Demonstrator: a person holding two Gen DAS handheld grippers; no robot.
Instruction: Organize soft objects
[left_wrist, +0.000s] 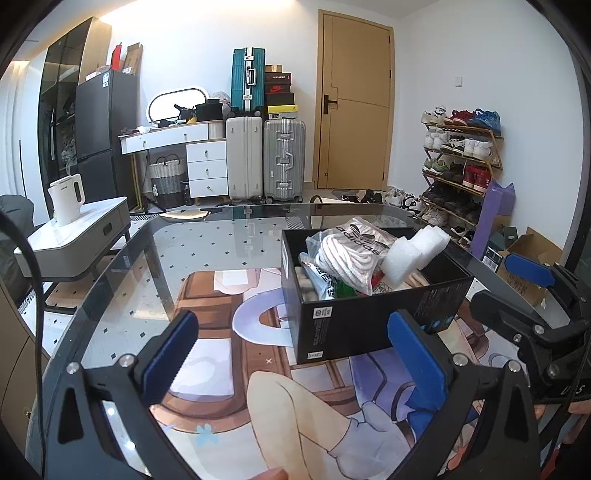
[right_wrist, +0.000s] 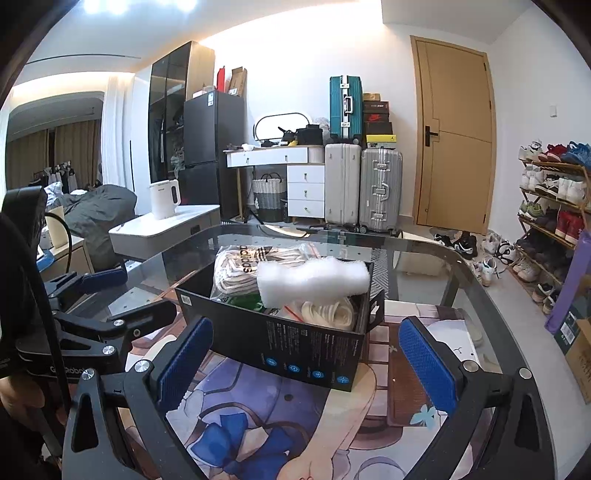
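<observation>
Nearest to us, the left gripper (left_wrist: 295, 354) hovers over the glass-topped table (left_wrist: 155, 258) with its blue-padded jaws spread wide and nothing between them; a printed cartoon mat (left_wrist: 295, 413) shows through the glass beneath. The right gripper (right_wrist: 306, 354) is likewise released, its two blue pads set well apart and holding nothing, and in the left wrist view we see it at the right edge of the scene, just beside the box. Between and just beyond both grippers stands the open black cardboard shoebox (left_wrist: 369, 317) on the glass, and the soft things sit inside it — a clear plastic bag of white-and-dark striped cloth marked adidas (left_wrist: 351, 254) toward the left and far side, a roll of white foam sheet (left_wrist: 413, 254) leaning across the top toward the right, and, in the right wrist view, a coil of cream-coloured cord (right_wrist: 328, 310) near the box's near right corner. We cannot make out the smaller items packed under the bag. Farther left, apart from the table, a white electric kettle (left_wrist: 68, 199) stands upright on a low white side table (left_wrist: 74, 240). At the far wall we see a white hard-shell suitcase (left_wrist: 244, 158) and a silver ribbed suitcase (left_wrist: 284, 158) side by side, a teal suitcase (left_wrist: 249, 79) upright above them, and a tan wooden door (left_wrist: 354, 103) to their right — with a tiered shoe rack (left_wrist: 461, 166) full of sneakers along the right wall.
</observation>
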